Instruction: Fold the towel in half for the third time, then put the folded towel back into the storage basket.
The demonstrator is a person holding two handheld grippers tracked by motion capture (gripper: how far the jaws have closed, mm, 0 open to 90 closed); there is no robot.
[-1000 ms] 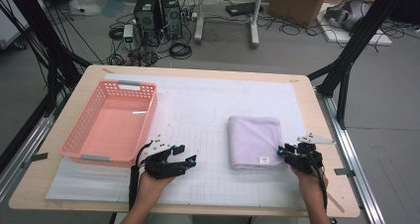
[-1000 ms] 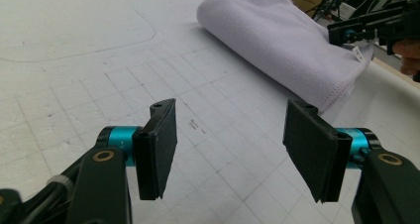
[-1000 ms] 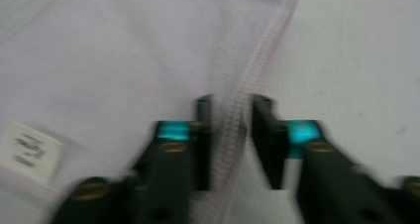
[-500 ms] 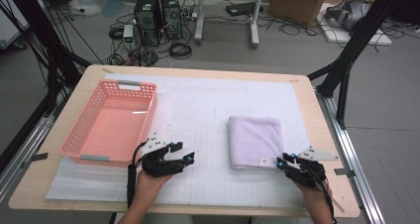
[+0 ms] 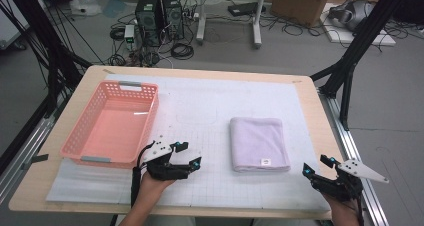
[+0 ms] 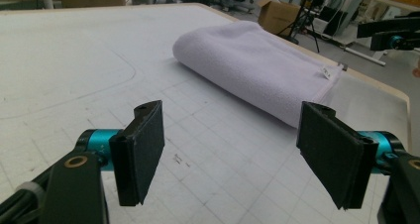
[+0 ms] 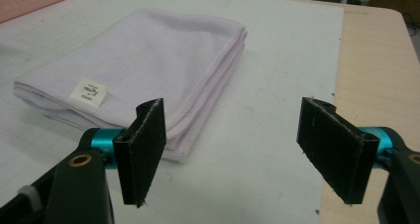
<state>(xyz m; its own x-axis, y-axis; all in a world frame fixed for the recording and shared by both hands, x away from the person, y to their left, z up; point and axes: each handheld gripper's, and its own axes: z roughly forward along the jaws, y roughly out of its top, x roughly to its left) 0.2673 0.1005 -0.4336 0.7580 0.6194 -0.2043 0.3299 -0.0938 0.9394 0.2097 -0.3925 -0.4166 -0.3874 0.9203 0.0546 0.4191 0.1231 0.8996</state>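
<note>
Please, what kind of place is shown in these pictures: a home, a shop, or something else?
Probably a lab or workshop set up for recording. Two computer towers stand on the floor among loose cables, cardboard boxes sit behind, and black frame struts flank the table.

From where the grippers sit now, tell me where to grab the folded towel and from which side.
Probably best: pinch the folded towel at its near corners, by the edge with the white label. The left gripper comes from its left, the right gripper from its right; both are open. It lies flat, and its layered right edge gives a lip to grip.
</note>
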